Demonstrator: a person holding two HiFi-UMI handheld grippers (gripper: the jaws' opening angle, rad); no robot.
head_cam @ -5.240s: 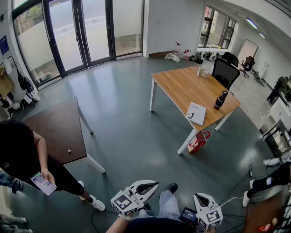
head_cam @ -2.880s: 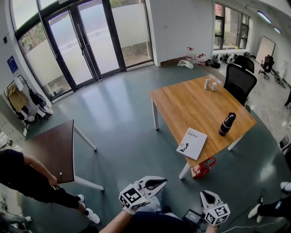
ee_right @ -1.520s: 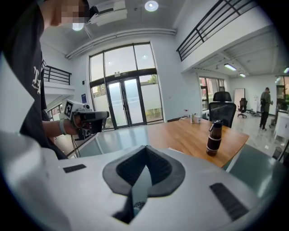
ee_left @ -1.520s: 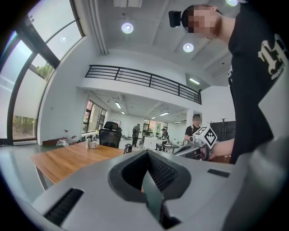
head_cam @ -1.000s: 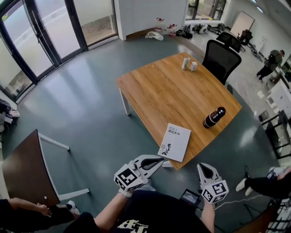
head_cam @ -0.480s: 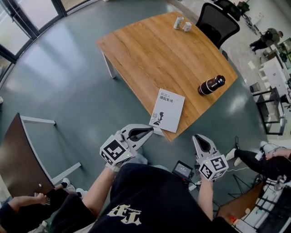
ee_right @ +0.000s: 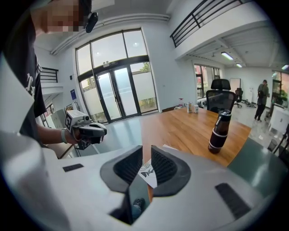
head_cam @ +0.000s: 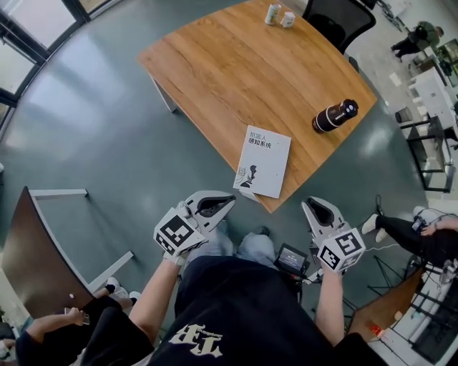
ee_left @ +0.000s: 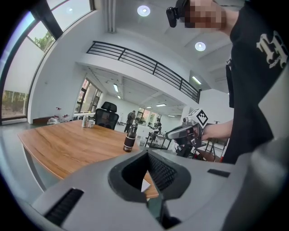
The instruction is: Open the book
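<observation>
A closed white book (head_cam: 262, 162) lies on the wooden table (head_cam: 236, 78) by its near corner. My left gripper (head_cam: 230, 200) hangs just short of that corner, left of the book, its fingertips meeting with nothing held. The right gripper (head_cam: 308, 205) is off the table's edge to the right of the corner. Its jaws are opening, a narrow gap between them, nothing inside. The right gripper view shows the book (ee_right: 148, 173) through the gap of the right gripper (ee_right: 145, 155). In the left gripper view only a sliver of the book (ee_left: 143, 185) shows behind the left gripper (ee_left: 146, 155).
A dark bottle (head_cam: 334, 115) stands on the table beyond the book. Two cans (head_cam: 279, 14) sit at the far edge, beside a black office chair (head_cam: 336, 18). A dark table (head_cam: 36, 243) is at the left. Another person's legs (head_cam: 401, 232) are at the right.
The person has walked up to the table from across the room. Both grippers have sunk and now hang close to the corner where the book lies.
</observation>
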